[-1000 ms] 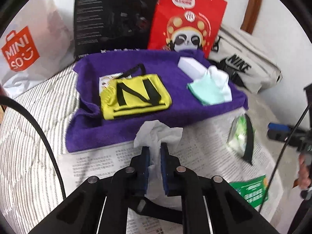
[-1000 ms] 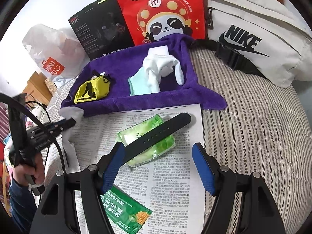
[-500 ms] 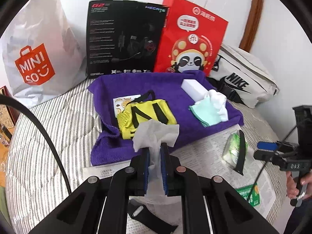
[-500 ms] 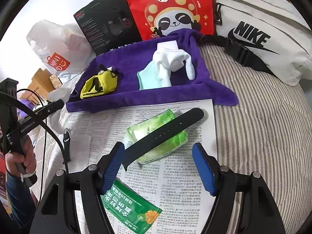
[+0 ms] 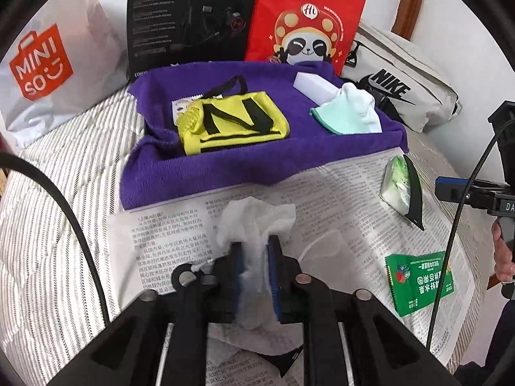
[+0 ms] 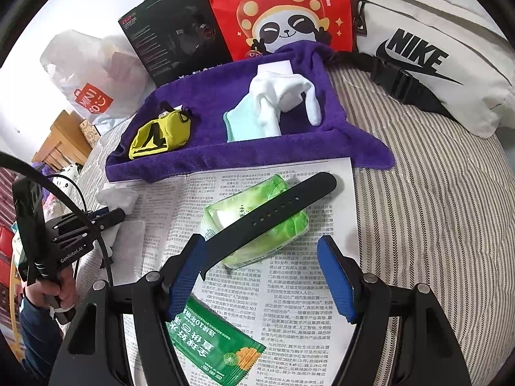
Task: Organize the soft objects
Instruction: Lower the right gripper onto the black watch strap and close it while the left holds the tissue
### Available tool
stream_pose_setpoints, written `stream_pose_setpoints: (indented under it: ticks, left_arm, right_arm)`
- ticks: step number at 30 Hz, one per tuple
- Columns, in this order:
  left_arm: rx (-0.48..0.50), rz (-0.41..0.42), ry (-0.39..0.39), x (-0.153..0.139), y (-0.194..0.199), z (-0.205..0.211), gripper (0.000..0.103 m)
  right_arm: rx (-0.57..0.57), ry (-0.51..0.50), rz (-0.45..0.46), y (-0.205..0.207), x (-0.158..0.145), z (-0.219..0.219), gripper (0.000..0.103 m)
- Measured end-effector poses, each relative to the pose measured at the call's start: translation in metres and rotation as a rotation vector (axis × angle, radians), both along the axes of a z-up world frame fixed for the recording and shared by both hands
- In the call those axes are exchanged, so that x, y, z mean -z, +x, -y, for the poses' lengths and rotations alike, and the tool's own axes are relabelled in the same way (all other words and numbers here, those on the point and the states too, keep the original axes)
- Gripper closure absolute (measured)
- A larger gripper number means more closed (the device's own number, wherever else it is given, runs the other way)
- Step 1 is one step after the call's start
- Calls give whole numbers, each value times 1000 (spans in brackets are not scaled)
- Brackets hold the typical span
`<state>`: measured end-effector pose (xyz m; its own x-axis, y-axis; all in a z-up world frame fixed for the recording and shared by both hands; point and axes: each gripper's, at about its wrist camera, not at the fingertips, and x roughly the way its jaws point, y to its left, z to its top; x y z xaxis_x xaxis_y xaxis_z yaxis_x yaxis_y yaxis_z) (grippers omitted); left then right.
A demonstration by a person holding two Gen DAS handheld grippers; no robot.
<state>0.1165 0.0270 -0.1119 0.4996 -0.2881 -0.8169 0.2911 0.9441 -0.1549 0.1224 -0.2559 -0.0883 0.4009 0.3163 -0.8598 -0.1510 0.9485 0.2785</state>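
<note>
The left gripper (image 5: pixel 254 257) has a crumpled white tissue (image 5: pixel 257 218) between its blue pads; its jaws have just been opening, and the tissue now sits loosely in the narrow gap, spilling out over the newspaper (image 5: pixel 338 199) beneath. Whether the pads still press on it cannot be told. The right gripper (image 6: pixel 260 276) stands wide open with nothing between its jaws, hovering above the newspaper (image 6: pixel 289 321).

Just ahead of the right gripper lies a green pack of wipes (image 6: pixel 257 225) with a black watch strap (image 6: pixel 273 212) laid diagonally across it. A green sachet (image 6: pixel 215 344) lies on the newspaper near its left pad.

Beyond the newspaper, a purple towel (image 5: pixel 225 164) is spread on the striped bedding (image 5: pixel 58 225). On the towel lie a yellow pouch (image 5: pixel 235 122) with black straps, and well apart from it a pale green cloth (image 5: pixel 341 119) with a white sock (image 6: pixel 276 93) draped over it, next to a white block (image 5: pixel 312 87).

Behind the towel stand a white shopping bag (image 5: pixel 48 64), a black box (image 5: pixel 186 16) and a red paper bag (image 5: pixel 305 22) with a panda on it. A white waist bag (image 6: pixel 434 48) lies beside them.
</note>
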Motion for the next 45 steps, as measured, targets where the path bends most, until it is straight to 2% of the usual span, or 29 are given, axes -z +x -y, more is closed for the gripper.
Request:
stream_pose_setpoints:
  ticks: [2,3,4,8,9,10,11,12,16,19,24,31,34,37,40,45]
  left_arm:
    - [6,-10,0,2,1,0,66]
    - [6,-10,8,3,2,1,55]
    - [11,-14,9,3,4,2,50]
    - [17,-14,37,3,12,10,50]
    - [16,-10,49,4,14,12,59]
    - [12,-9,60,4,16,14,80]
    - [11,-8,63,4,18,15,88]
    - [8,-6,65,4,20,16,91]
    - [15,-29,11,2,23,14,92]
    - [1,-6,8,-4,18,11,92]
    - [-13,-14,-8,-8,16,6,92]
    - [-6,-24,-5,-4,14,9,91]
    - [-4,-33,-9,-2,14,9,91]
    - [-2,-40,-4,0,13,9,91]
    - [-2,-46,-8,2,13,9,91]
    - [-2,-48,-21,3,13,6,91]
  right_arm:
    - [-2,-2,-4,0,1,-1,32]
    - [-3,-3,-5,1,1,-1,32]
    - [-4,-4,-7,1,2,-2,32]
    - [-10,-4,-8,1,2,-4,32]
    - [-13,-5,-10,1,3,-4,32]
    - [-13,-5,-10,1,3,-4,32]
    - [-14,-6,-10,1,3,-3,32]
    - [-11,-6,-11,0,4,-2,32]
    - [2,3,-10,0,4,4,32]
    - [12,13,-4,-1,2,7,32]
    - [8,56,-5,3,3,3,32]
    - [53,0,-39,24,24,-7,33]
    - [80,32,-14,32,26,-5,39]
    - [69,10,-5,39,26,-7,76]
    - [52,17,5,39,22,-8,84]
    - [40,5,33,31,10,-2,90]
